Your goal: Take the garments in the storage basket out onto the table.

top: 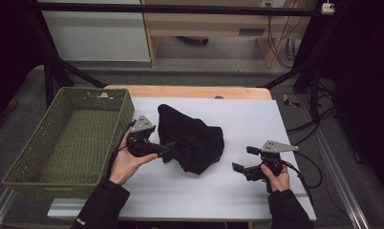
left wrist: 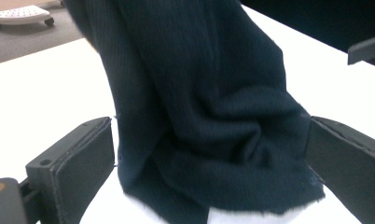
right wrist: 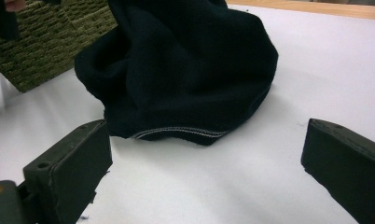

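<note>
The dark cloth [top: 192, 138] lies heaped mid-worktop [top: 257, 124] beside the basket [top: 70, 138]; the left claw [top: 168, 151] gapes released around its edge, ready to grip; the right claw [top: 241, 162] waits released, clear of it.

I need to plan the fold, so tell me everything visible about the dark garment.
The garment is dark navy, a fine ribbed knit, soft and bunched into a crumpled heap that stands up in folds. A hem with pale stitching shows along its lower edge. It lies on the white table cover, just right of the basket. The left gripper has open jaws either side of a fold; the right gripper is apart from it.
</note>
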Motion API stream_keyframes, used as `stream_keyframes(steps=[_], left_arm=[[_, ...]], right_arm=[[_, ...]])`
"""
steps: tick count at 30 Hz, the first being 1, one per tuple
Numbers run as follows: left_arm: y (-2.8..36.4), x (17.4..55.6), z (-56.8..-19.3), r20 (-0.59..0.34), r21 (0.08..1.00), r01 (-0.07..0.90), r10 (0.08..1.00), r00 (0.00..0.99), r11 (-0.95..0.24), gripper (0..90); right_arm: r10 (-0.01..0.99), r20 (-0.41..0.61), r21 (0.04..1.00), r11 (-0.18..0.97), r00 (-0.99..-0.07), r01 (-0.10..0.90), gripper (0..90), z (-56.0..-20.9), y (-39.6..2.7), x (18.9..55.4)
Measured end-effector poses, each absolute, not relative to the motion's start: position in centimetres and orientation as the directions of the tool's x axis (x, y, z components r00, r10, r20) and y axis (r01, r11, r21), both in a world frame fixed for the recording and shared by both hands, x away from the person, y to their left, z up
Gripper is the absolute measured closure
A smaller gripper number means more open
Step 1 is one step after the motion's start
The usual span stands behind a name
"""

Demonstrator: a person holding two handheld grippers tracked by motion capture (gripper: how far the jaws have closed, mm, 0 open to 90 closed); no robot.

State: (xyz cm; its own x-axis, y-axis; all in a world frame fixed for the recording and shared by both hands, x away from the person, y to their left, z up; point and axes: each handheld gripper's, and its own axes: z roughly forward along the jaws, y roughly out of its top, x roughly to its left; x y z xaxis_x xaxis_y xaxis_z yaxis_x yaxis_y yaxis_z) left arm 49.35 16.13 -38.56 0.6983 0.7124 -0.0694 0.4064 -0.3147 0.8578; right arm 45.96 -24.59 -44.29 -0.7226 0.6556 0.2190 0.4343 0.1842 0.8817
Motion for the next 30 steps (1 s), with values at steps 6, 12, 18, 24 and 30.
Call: stream_keyframes(steps=[6,12,18,24,30], left_arm=[[16.9,48.0,-40.0,-0.084,0.852,0.419,0.708,0.701,-0.313,1.0],[17.0,47.4,-41.2,-0.090,0.848,0.428,0.712,0.696,-0.311,1.0],[16.1,47.3,-42.5,-0.107,0.830,0.448,0.694,0.712,-0.332,1.1],[14.8,47.2,-43.3,-0.085,0.817,0.435,0.669,0.739,-0.377,4.6],[14.1,47.3,-43.8,-0.081,0.809,0.435,0.660,0.747,-0.394,14.8]], right_arm=[[0.657,0.211,0.879,0.196,-0.723,0.435,1.6,-44.3,-24.2,45.9],[0.667,0.199,0.873,0.213,-0.718,0.440,1.4,-44.2,-23.6,45.9],[0.670,0.183,0.866,0.236,-0.719,0.441,1.4,-44.2,-22.7,46.0],[0.679,0.182,0.844,0.263,-0.712,0.467,1.5,-44.6,-20.7,46.1],[0.682,0.154,0.835,0.298,-0.715,0.463,2.6,-44.8,-19.2,45.9]])
